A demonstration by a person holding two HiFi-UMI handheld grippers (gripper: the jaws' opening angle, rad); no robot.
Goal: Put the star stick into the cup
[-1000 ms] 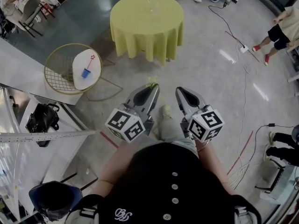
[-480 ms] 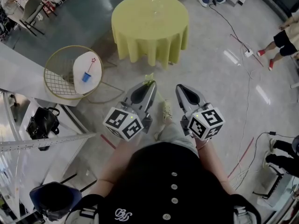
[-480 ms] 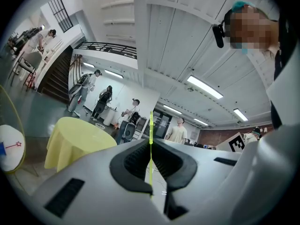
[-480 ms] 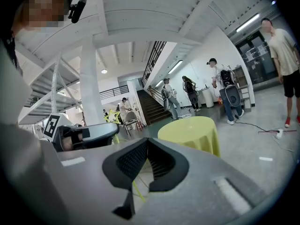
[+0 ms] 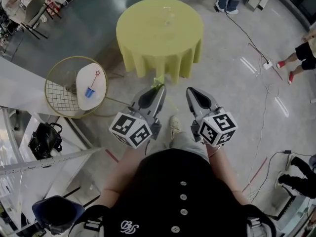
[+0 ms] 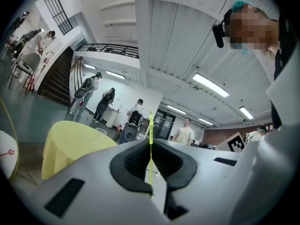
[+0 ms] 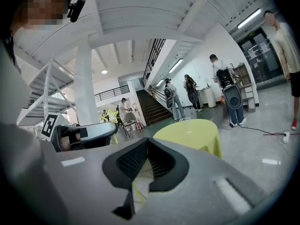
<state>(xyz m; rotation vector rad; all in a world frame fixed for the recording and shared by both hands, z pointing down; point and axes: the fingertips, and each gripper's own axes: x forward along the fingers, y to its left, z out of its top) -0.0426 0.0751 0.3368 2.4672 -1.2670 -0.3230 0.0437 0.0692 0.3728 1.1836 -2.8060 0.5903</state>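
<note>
A thin yellow-green star stick pokes out of my left gripper, which is shut on it; in the left gripper view the stick stands upright between the closed jaws. My right gripper is held beside it, shut with nothing in it. From the right gripper view the stick's star shows above the left gripper. A clear cup stands on the round yellow-clothed table ahead, well beyond both grippers; the cup also shows in the left gripper view.
A gold wire side table with a white top holds a blue cup and a red star stick at the left. A black bag and a dark chair lie lower left. Cables cross the floor at the right. People stand beyond the table.
The yellow table sits a little lower and nearer in the head view, and the side table has shifted down too. Both grippers keep their pose, the stick still held.
</note>
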